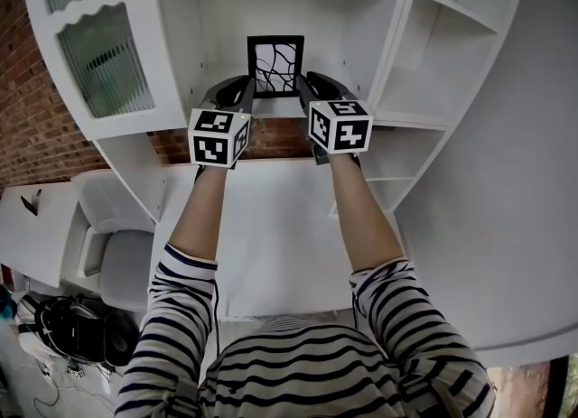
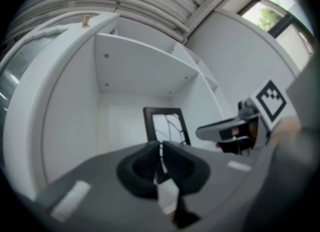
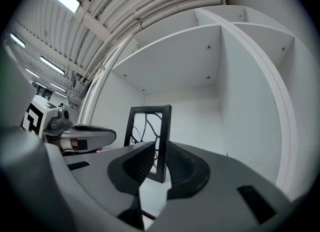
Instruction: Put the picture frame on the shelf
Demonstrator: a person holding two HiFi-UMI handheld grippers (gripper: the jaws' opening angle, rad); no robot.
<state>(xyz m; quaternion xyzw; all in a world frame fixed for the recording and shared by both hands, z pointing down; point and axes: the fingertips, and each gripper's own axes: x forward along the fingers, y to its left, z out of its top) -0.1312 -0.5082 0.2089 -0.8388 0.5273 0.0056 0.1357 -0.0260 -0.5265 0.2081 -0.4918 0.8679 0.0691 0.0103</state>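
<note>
A black picture frame (image 1: 275, 66) with a branch-like line pattern stands upright on the white shelf (image 1: 278, 110), inside the middle cubby. My right gripper (image 1: 308, 88) is at its right edge. In the right gripper view the frame (image 3: 147, 126) has its right border pinched between the jaws of that gripper (image 3: 161, 163). My left gripper (image 1: 246, 91) sits by the frame's left edge. In the left gripper view its jaws (image 2: 160, 158) are closed to a thin slit with nothing held, and the frame (image 2: 165, 126) stands just behind them.
A cabinet door with ribbed glass (image 1: 99, 55) hangs open at the left. More white cubbies (image 1: 433, 64) lie to the right. Below the shelf is a white desk top (image 1: 271, 227), with a grey chair (image 1: 113, 245) at its left. A brick wall (image 1: 27, 118) is at the far left.
</note>
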